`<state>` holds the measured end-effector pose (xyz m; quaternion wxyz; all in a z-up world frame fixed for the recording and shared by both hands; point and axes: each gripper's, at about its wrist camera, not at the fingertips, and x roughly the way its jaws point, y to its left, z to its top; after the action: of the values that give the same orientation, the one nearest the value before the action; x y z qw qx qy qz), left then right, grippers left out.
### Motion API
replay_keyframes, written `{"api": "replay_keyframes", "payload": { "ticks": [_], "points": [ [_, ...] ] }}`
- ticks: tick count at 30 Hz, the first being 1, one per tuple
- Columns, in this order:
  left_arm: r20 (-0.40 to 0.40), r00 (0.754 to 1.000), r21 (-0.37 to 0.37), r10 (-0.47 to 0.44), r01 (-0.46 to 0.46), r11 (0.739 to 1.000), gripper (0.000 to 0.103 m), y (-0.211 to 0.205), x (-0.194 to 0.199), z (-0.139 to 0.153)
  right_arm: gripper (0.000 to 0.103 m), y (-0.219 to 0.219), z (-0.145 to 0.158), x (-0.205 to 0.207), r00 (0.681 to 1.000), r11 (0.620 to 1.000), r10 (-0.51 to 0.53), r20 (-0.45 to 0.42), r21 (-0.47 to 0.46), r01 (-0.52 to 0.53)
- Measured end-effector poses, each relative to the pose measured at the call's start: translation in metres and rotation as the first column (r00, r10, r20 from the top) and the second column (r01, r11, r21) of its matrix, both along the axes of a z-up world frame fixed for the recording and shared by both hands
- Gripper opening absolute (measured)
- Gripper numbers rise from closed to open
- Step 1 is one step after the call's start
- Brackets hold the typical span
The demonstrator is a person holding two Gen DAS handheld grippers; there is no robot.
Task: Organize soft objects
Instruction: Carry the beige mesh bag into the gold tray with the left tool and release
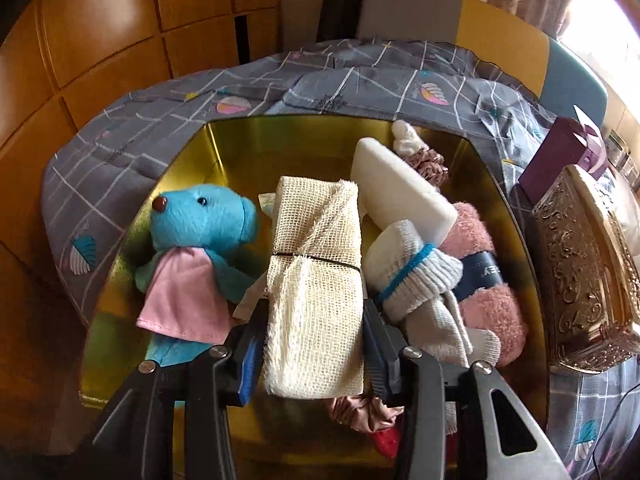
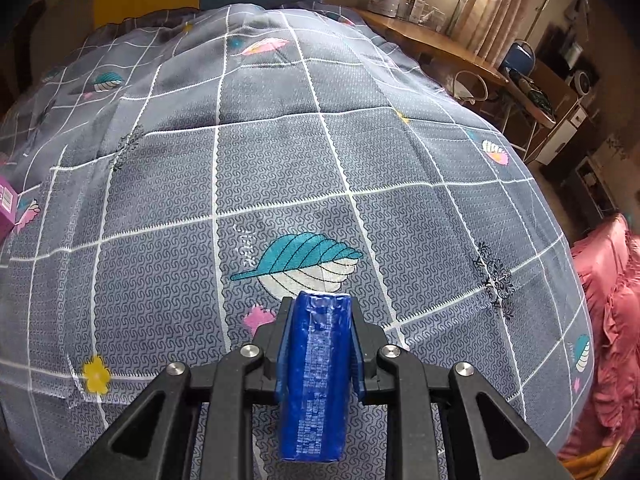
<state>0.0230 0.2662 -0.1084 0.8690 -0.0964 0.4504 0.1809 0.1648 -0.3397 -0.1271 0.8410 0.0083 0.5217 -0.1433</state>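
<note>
- Left wrist view: gold tin (image 1: 192,152) sits on the grey patterned bedspread (image 1: 132,128), lid off, interior shiny.
- In the tin: blue teddy bear (image 1: 200,220) with pink cloth at left; cream mesh cloth bundle (image 1: 316,280) tied with a thin band in the middle; white foam block (image 1: 400,196) leaning at the back; rolled white socks (image 1: 412,276) with a blue band; pink fluffy towel (image 1: 488,300) at right; mauve scrunchie (image 1: 428,162) at the back; satin pink scrunchie (image 1: 360,408) near the front.
- Left gripper (image 1: 314,344): jaws part open, bundle between them; cannot tell if the pads press it.
- Ornate metal box (image 1: 584,272) and purple carton (image 1: 560,152) stand right of the tin, outside it.
- Right wrist view: right gripper (image 2: 316,320) clamped on a blue wrapped packet (image 2: 314,380), held above the bedspread (image 2: 280,160); no container visible here.
</note>
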Motion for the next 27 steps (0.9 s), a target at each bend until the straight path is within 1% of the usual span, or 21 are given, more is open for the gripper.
{"api": "replay_keyframes", "payload": {
  "ticks": [11,18,27],
  "points": [
    [0.067,0.997,0.025,-0.038,0.036,0.999,0.044,-0.014,-0.009,0.029,0.024,0.001,-0.001,0.0,1.0,1.0,0.004,0.002,-0.006,-0.004],
    [0.103,0.993,0.06,-0.064,0.058,0.997,0.044,-0.022,-0.013,0.046,0.024,0.0,-0.001,0.0,1.0,1.0,0.012,0.003,-0.011,-0.012],
    [0.143,0.985,0.074,-0.102,0.092,0.993,0.045,-0.031,-0.023,0.059,0.024,0.001,-0.001,-0.001,1.0,1.0,0.007,0.004,-0.007,-0.007]
  ]
}}
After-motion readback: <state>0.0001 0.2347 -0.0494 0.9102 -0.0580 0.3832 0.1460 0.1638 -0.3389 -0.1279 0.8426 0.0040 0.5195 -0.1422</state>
